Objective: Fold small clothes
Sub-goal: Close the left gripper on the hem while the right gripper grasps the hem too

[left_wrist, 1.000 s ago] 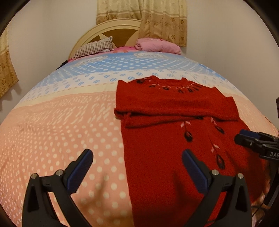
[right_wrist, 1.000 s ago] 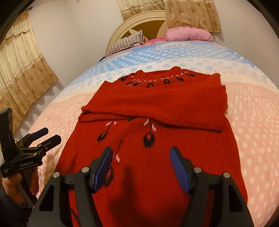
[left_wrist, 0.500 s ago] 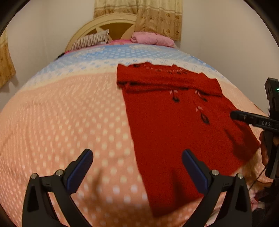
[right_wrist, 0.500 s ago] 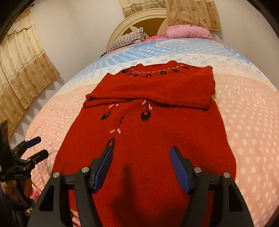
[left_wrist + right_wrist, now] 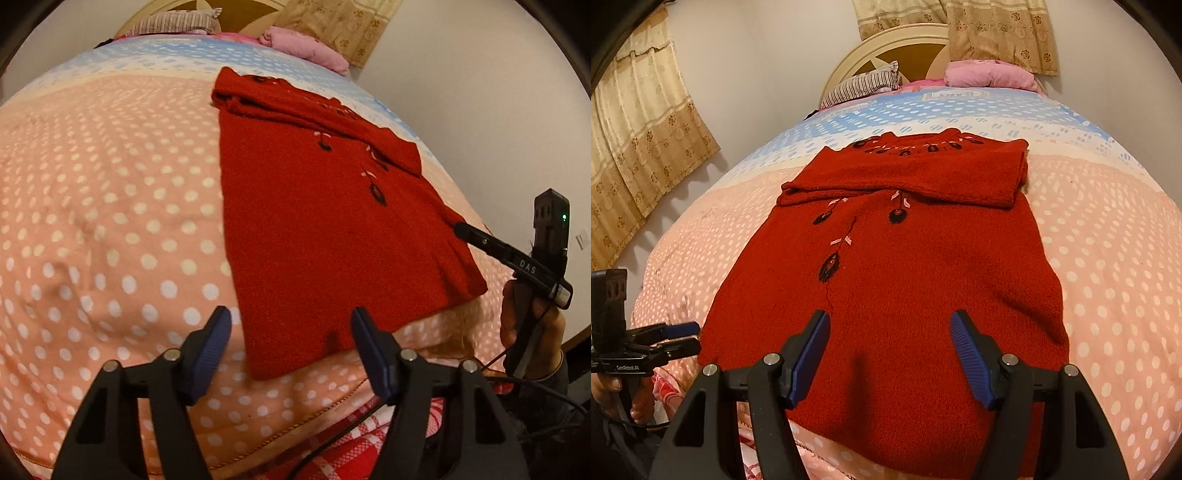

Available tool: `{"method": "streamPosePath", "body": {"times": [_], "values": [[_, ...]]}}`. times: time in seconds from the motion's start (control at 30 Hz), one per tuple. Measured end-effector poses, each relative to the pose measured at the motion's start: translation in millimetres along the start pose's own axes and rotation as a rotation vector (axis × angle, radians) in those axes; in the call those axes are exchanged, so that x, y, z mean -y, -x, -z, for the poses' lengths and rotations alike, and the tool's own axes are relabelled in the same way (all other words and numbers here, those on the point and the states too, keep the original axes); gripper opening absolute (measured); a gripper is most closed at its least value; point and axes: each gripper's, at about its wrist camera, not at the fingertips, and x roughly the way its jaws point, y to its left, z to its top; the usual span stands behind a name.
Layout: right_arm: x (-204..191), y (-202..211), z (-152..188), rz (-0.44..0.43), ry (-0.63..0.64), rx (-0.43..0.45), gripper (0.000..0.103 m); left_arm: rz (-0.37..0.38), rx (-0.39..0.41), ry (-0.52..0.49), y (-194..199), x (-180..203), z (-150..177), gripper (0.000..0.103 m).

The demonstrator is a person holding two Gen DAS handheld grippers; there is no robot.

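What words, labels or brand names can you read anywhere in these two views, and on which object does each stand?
"DAS": white letters on the right gripper finger, left wrist view.
"GenRobot.AI": small, slightly blurred print on the left gripper body, right wrist view.
Pale lettering on the bedspread near the pillows: too blurred to read.

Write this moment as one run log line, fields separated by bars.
sweater: flat on bed, sleeves folded in | left gripper: open, at hem corner | right gripper: open, over hem

The red sweater [image 5: 897, 280] lay flat on the dotted bedspread [image 5: 1115, 280], nothing on top of it. Bare bedspread ran wide along both its sides. The striped pillow [image 5: 864, 84] and pink pillow [image 5: 988, 75] stood well beyond its collar, against the headboard [image 5: 905, 44].
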Motion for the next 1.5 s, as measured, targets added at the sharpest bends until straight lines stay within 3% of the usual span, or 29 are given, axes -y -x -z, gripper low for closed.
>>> {"method": "streamPosePath", "body": {"times": [0.4,0.47,0.5,0.53,0.87,1.33,1.4,1.47,1.5], "values": [[4,2,6,-0.004,-0.014,0.009,0.069,0.055,-0.019,0.044,-7,-5,0,0.058],[5,2,7,-0.002,-0.023,0.006,0.069,0.039,-0.014,0.040,-6,-6,0,0.037],[6,2,6,0.001,-0.026,0.006,0.069,0.032,-0.021,0.036,-6,-6,-1,0.004],[7,3,6,0.004,-0.028,0.008,0.069,0.033,-0.029,0.037,-6,-7,-1,0.008],[36,28,13,0.058,-0.084,0.030,0.069,0.016,0.015,0.045,4,-18,-6,0.006],[85,45,59,0.115,-0.179,-0.074,0.069,0.040,0.002,0.051,-3,-21,-3,0.005],[88,44,60,0.096,-0.198,-0.071,0.059,0.053,0.009,0.049,0,-22,-4,0.005],[89,43,62,0.100,-0.191,-0.081,0.008,0.062,0.025,0.048,5,-23,-6,0.004],[88,43,62,0.086,-0.183,-0.091,0.007,0.068,0.031,0.050,8,-23,-8,0.004]]}}
